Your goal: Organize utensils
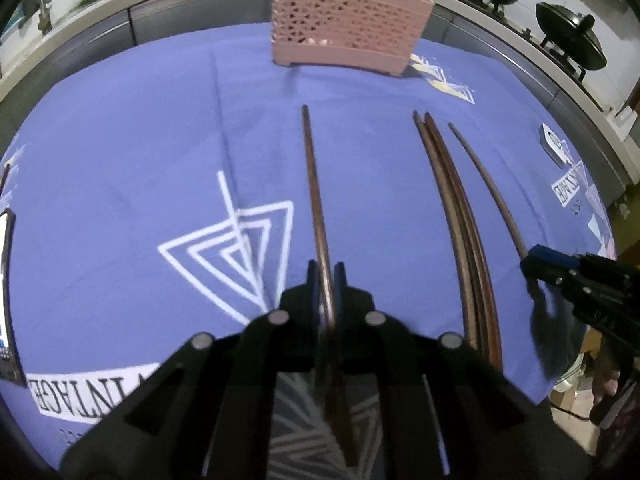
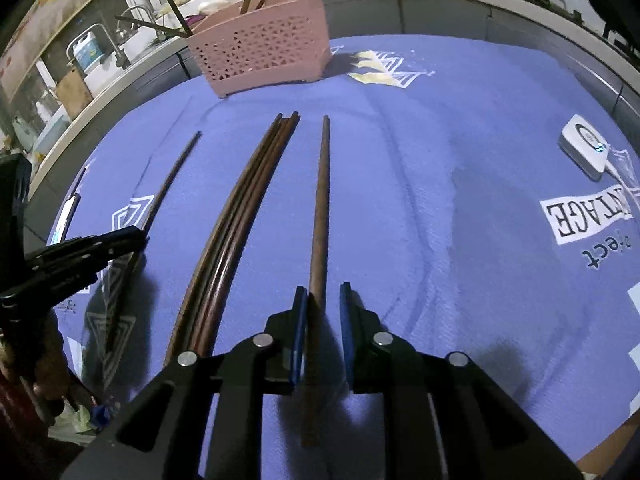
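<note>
On the blue-clothed worktop [image 1: 120, 128], my left gripper [image 1: 327, 276] clamps one dark wooden chopstick [image 1: 314, 184]; my right gripper [image 2: 323, 300] straddles another chopstick [image 2: 321, 200], parted.

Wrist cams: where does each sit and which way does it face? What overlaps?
Left wrist: on the left gripper, looking forward along its jaws, which are closed on a single chopstick; the right gripper shows at the right edge.
Right wrist: on the right gripper, jaws open around another chopstick; the left gripper shows at the left edge.
Shared: both face the pink basket across the blue cloth, with the chopstick bundle between them.
</note>
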`<state>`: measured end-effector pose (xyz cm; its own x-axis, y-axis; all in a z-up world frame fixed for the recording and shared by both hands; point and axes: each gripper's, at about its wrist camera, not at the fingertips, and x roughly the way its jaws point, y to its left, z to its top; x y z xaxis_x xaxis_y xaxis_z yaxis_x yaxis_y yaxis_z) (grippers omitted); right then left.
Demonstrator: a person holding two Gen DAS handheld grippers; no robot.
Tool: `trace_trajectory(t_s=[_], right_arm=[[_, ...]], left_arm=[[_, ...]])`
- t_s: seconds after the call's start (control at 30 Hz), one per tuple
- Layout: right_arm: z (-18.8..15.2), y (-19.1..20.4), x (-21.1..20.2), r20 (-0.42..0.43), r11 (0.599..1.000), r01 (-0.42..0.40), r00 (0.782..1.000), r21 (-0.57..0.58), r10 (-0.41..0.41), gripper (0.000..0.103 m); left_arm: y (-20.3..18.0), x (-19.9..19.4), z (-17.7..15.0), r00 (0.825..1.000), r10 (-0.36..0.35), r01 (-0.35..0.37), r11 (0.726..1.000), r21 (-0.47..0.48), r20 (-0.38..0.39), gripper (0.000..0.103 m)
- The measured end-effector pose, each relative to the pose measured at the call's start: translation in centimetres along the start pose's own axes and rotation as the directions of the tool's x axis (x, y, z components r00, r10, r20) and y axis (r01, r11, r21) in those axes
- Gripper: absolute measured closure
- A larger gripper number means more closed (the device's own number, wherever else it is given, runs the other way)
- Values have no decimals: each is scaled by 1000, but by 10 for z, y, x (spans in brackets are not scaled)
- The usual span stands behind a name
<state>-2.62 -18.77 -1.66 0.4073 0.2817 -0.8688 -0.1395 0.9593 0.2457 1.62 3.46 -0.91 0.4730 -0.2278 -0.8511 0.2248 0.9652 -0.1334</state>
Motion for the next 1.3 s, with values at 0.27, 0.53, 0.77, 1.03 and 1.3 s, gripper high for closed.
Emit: trace_trajectory(t_s=[0.27, 0.53, 0.77, 1.03, 1.3], right_arm=[[53, 4, 27, -44, 999, -9, 999, -45, 7, 86], [98, 1, 52, -88, 997, -56, 995, -59, 51, 97], [100, 2, 0, 58, 984, -169, 983, -53, 172, 98], [142, 27, -97, 392, 965, -220, 883, -141, 259, 98], [227, 48, -126, 558, 966, -212, 788, -150, 260, 98]], left_arm=[[-10, 19, 37, 999, 50, -49, 997, 59, -10, 96], [-12, 41, 78, 1000, 23, -24, 998, 64, 17, 97], [-10, 0, 88, 991, -84, 79, 996, 51, 107, 98], [-10, -107, 132, 910, -170, 152, 985, 76, 377, 98], [-7, -171, 211, 825, -107, 90, 994, 58, 555, 98]])
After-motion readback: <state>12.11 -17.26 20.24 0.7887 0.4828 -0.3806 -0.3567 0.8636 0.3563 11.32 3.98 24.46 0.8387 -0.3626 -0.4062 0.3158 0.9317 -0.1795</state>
